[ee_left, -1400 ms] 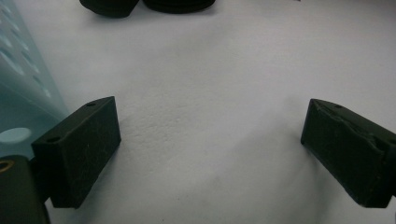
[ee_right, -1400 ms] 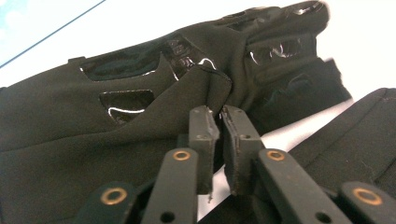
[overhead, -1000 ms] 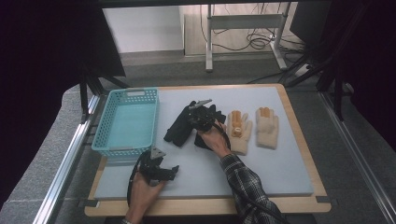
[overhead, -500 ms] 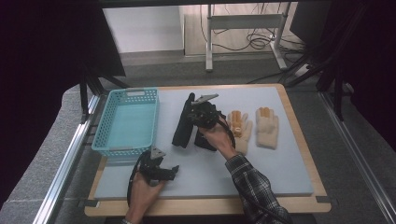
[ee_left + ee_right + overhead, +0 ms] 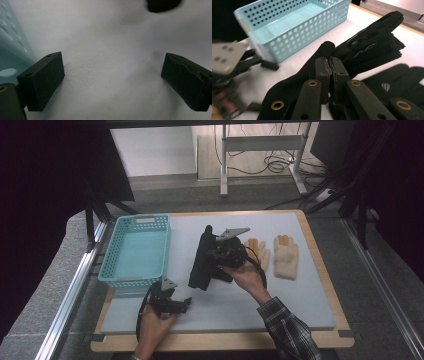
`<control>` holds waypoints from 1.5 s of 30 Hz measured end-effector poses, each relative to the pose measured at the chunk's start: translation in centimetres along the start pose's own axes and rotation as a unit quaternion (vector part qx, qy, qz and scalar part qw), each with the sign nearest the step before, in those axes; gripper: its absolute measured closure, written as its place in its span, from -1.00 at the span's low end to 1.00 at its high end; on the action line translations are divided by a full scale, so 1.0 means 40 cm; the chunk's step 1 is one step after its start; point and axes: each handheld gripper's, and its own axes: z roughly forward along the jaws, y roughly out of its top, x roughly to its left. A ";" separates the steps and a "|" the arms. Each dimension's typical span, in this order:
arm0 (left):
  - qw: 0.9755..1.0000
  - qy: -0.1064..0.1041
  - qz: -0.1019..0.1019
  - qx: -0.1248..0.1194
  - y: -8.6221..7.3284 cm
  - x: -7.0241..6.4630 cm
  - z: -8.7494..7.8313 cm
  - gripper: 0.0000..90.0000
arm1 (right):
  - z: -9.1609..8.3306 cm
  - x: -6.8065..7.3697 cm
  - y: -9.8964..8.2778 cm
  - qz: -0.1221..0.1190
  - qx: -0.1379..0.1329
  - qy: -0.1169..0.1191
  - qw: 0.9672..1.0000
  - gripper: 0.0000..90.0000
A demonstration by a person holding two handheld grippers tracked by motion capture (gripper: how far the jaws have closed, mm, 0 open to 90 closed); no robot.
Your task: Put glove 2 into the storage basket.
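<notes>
Pale mat (image 5: 300, 305) on wood-rimmed table, bare ahead of left gripper (image 5: 112, 80), jaws wide apart and holding nothing. Right gripper (image 5: 329, 75) pinched shut on black glove (image 5: 202, 262), lifted off mat. Turquoise basket (image 5: 135, 252) left of it, cream gloves (image 5: 285, 257) right.

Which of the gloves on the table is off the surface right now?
The black glove, pinched in the right gripper and hanging lifted; the two cream gloves lie flat on the mat beside it.

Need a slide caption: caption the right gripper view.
Right gripper shut on a black glove, lifted beside the empty blue basket.
</notes>
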 end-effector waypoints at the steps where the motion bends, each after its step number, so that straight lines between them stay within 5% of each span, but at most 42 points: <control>1: 1.000 0.000 -0.001 -0.001 0.000 -0.001 0.000 -0.89 | -0.022 0.006 -0.019 0.001 0.001 0.009 1.000 0.89; 5: 1.000 0.000 0.000 0.001 0.000 0.000 0.000 -0.89 | -0.053 0.015 -0.047 0.000 0.001 0.018 1.000 0.89; 13: 1.000 0.000 -0.003 -0.002 0.000 -0.001 0.001 -0.89 | -0.144 0.026 -0.173 0.005 0.008 0.056 0.998 0.89; 20: 1.000 0.000 -0.005 -0.003 0.000 -0.002 0.001 -0.89 | -0.129 0.017 -0.260 0.011 0.035 0.068 0.997 0.89; 26: 1.000 0.000 -0.001 -0.001 0.000 -0.001 0.000 -0.89 | -0.091 -0.009 -0.311 0.011 0.060 0.040 0.997 0.80; 35: 1.000 0.000 -0.001 0.000 0.000 -0.001 0.000 -0.89 | -0.106 -0.068 -0.277 0.024 0.026 -0.006 0.999 0.25; 45: 1.000 0.000 -0.001 0.000 0.000 0.000 0.000 -0.89 | 0.010 -0.166 -0.179 0.040 0.026 -0.050 0.998 0.00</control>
